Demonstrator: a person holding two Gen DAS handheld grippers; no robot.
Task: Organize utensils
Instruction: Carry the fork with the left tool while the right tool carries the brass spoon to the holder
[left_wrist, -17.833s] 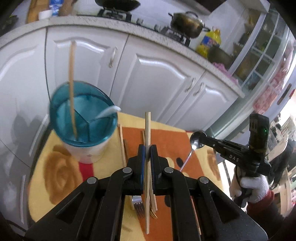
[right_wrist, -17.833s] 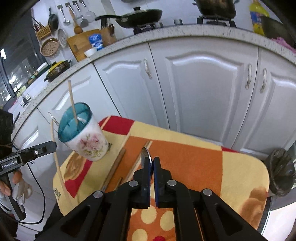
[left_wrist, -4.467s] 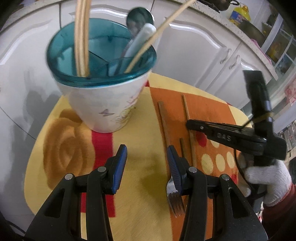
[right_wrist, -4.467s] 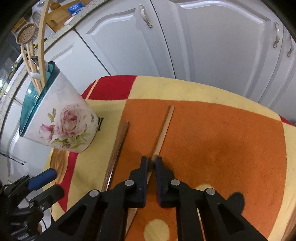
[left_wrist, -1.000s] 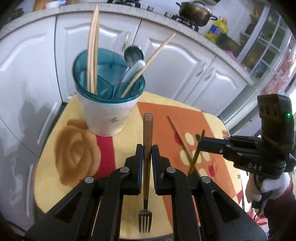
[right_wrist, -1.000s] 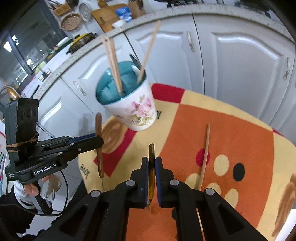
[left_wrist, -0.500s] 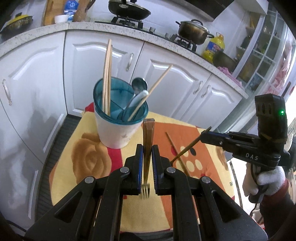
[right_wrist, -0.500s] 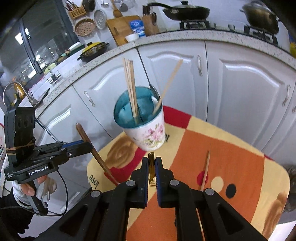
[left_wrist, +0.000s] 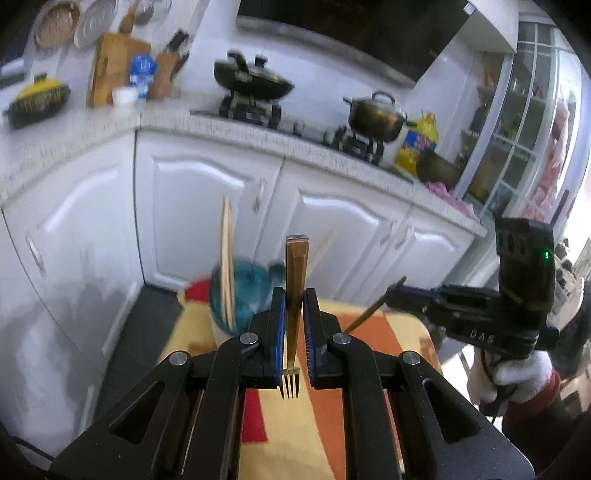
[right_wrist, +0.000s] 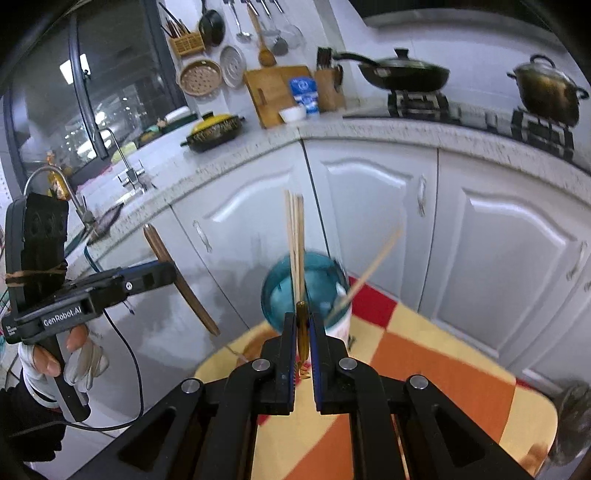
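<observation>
With both tongs lifted clear of the cloth, I carry one piece in each hand toward the utensil cup (right_wrist: 306, 295).

Left gripper (left_wrist: 294, 321): jaws clamped on a wood-handled fork (left_wrist: 295, 280). Handle points up and away, metal tines hang below the blue pads — gripped mid-shaft, I judge, so the handle end can go into the cup first. Handle is square-cut, dark brown, slightly glossy.

Right gripper (right_wrist: 303, 332): jaws pinched on a thin dark chopstick (right_wrist: 302, 325). Seen from the left wrist it slants up past the pads, slender and tapered.

Cup stands at the far corner of the table (right_wrist: 424, 369), ahead of both tongs and below them. Teal plastic insert, divided; white ceramic-looking wall. Pale bamboo chopsticks (right_wrist: 295, 236) stand nearly upright in one compartment; one more leans out to the side. A spoon bowl shows at the rim in the left view — blurred.

Table cover looks soft and napped: yellow, orange and red blocks.

Judgement: both pieces are in transit and not yet over the cup. Thin sticks slip easily, so the narrow pinch matters.
</observation>
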